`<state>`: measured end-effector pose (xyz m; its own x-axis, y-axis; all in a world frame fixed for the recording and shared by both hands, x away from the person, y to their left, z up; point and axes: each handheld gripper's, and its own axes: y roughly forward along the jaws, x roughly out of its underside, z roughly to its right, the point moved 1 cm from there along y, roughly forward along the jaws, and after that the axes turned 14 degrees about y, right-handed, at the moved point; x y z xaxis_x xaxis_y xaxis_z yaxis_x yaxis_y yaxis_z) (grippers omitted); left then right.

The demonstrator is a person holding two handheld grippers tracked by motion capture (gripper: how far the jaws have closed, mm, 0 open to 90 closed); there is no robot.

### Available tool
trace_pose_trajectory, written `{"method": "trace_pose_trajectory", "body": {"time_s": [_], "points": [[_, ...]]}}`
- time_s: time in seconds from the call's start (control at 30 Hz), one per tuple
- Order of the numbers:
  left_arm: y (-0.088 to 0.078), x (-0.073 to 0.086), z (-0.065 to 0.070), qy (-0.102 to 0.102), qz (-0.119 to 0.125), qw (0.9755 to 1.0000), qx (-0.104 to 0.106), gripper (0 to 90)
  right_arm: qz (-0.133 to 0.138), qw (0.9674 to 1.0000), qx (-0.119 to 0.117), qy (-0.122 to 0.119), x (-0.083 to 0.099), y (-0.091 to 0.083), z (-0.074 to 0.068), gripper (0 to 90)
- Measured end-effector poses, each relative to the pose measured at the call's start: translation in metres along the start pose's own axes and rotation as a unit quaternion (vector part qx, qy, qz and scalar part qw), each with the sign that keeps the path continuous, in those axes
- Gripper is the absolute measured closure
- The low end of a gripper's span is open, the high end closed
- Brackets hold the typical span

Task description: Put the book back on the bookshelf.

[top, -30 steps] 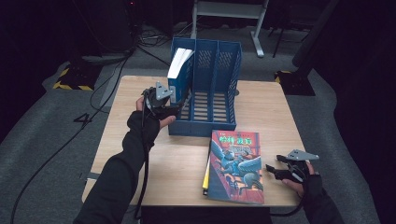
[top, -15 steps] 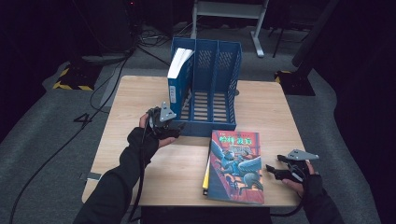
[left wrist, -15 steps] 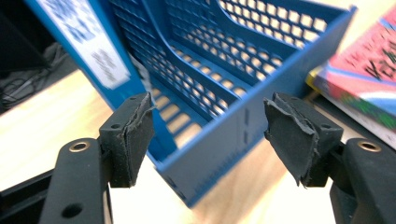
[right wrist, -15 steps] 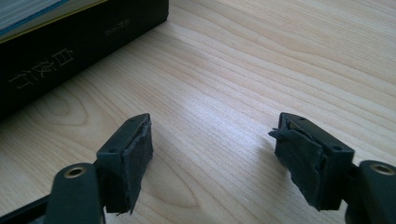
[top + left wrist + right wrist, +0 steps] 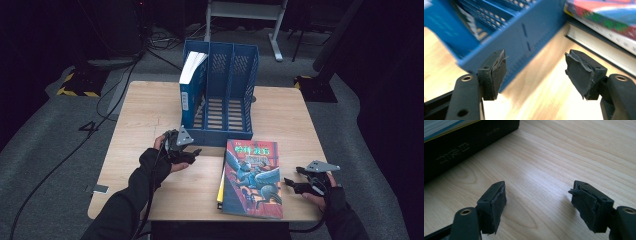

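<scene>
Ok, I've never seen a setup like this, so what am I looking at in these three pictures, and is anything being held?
There is no robot arm: a person holds a handheld two-fingered gripper in each hand. The high view looks down on the wooden table from above the person's side. The other two pictures come from cameras riding on each gripper, looking along its black fingers.

On the table stands a blue file rack with a blue book upright in its leftmost slot. A colourful book lies flat in front of the rack, on top of another book.

The left gripper sits near the rack's front corner; the right gripper sits beside the flat books. Both are open, holding nothing.
</scene>
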<state>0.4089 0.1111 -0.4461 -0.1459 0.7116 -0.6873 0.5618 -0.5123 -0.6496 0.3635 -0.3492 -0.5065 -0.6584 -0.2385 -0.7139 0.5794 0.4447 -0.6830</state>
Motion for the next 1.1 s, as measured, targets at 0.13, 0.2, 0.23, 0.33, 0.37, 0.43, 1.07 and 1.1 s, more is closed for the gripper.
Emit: {"method": "trace_pose_trajectory", "body": {"time_s": [0.13, 0.2, 0.23, 0.33, 0.37, 0.43, 1.07, 1.1], "points": [[0.004, 0.005, 0.01, 0.008, -0.003, 0.9997, 0.022, 29.7, 0.001, 1.0, -0.006, -0.003, -0.003, -0.003, -0.004, 28.5], [0.006, 0.007, 0.015, 0.015, -0.01, 0.9993, 0.032, 29.4, 0.006, 0.9998, -0.018, -0.002, -0.006, -0.009, -0.007, 28.5], [0.008, 0.009, 0.018, 0.017, -0.012, 0.9991, 0.036, 29.4, 0.006, 0.9998, -0.018, -0.002, -0.006, -0.009, -0.007, 28.5], [0.013, 0.015, 0.028, 0.029, -0.022, 0.9978, 0.056, 28.7, 0.012, 0.9994, -0.032, -0.004, -0.011, -0.016, -0.012, 28.6], [0.013, 0.016, 0.03, 0.034, -0.026, 0.9973, 0.059, 28.6, 0.014, 0.9993, -0.034, -0.007, -0.013, -0.018, -0.014, 28.6], [0.014, 0.019, 0.035, 0.038, -0.029, 0.9966, 0.067, 28.3, 0.017, 0.9989, -0.042, -0.012, -0.016, -0.022, -0.019, 28.6], [0.021, 0.029, 0.07, 0.064, -0.028, 0.9859, 0.152, 26.1, 0.026, 0.9962, -0.08, -0.02, -0.032, -0.051, -0.04, 28.4], [0.021, 0.029, 0.07, 0.064, -0.026, 0.9858, 0.153, 26.1, 0.026, 0.996, -0.082, -0.021, -0.033, -0.053, -0.042, 28.3]]}}
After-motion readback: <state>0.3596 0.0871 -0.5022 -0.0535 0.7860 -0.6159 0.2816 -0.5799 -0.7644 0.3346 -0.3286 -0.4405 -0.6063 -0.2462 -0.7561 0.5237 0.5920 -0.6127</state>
